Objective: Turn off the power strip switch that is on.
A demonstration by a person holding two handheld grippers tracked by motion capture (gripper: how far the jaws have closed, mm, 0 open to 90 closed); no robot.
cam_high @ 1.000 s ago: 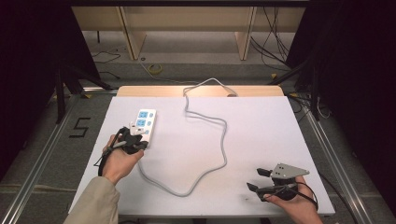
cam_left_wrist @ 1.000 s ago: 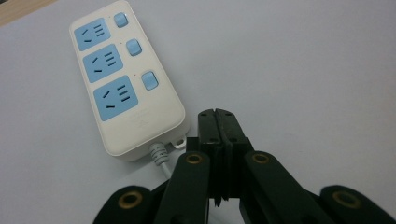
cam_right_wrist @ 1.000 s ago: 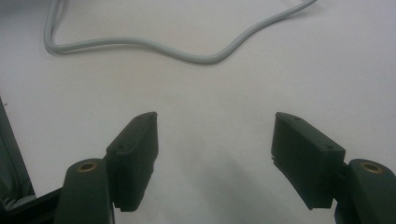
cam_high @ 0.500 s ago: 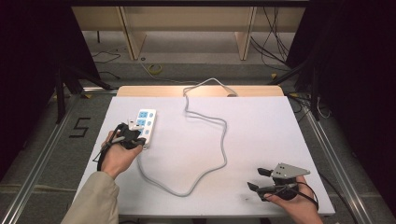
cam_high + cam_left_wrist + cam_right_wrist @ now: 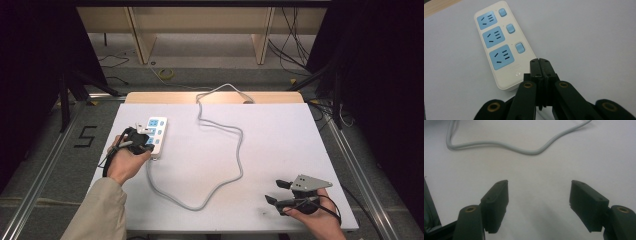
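Black digit 5 (image 5: 86,136) on the floor beside table

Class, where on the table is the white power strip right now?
In the high view the power strip lies near the table's left edge, with the shut left gripper at its near end and its grey cable trailing right.

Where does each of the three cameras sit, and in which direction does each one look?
High view: above the person's side, looking forward and down on the table; both forearms, left gripper, right gripper.
Left gripper view: on the left gripper, looking along its shut jaws at the power strip.
Right gripper view: on the right gripper, looking between its open jaws at the grey cable.
Shared: the high view also shows strip and cable.
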